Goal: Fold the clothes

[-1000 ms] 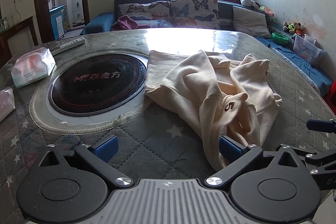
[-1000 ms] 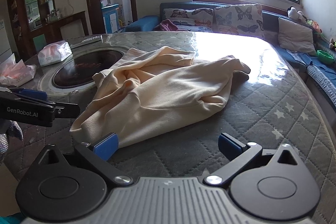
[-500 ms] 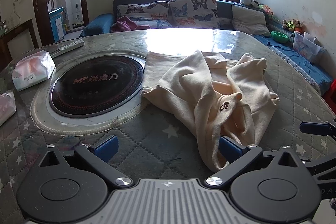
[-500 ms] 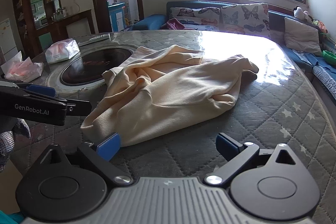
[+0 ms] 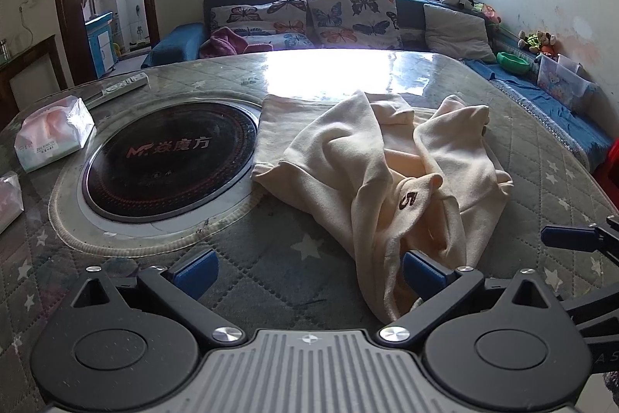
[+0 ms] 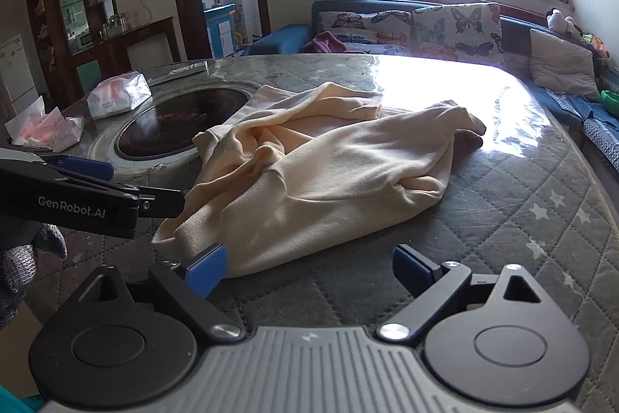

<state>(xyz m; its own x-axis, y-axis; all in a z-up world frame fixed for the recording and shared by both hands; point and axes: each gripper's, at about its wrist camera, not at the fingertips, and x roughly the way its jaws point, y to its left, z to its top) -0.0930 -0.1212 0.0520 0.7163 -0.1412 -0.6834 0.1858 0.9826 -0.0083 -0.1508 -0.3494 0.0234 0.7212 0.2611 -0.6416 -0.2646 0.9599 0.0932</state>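
A crumpled cream garment (image 5: 387, 173) with a dark "5" on a flap lies on the quilted table top, right of the round cooktop. My left gripper (image 5: 307, 271) is open, low over the table; its right fingertip (image 5: 419, 271) is against the garment's near hem. In the right wrist view the same garment (image 6: 321, 169) spreads across the middle. My right gripper (image 6: 309, 268) is open at its near edge, with the left fingertip (image 6: 205, 268) touching the cloth. Each view also catches the other gripper at its side.
A black round cooktop (image 5: 170, 161) is set into the table (image 5: 271, 258). Tissue packs (image 5: 52, 136) sit at the left edge, a remote (image 5: 116, 88) beyond them. A sofa with butterfly cushions (image 5: 348, 14) runs behind the table, under the window.
Both grippers have edged closer to the garment's near hem and stay open. The garment itself has not moved.
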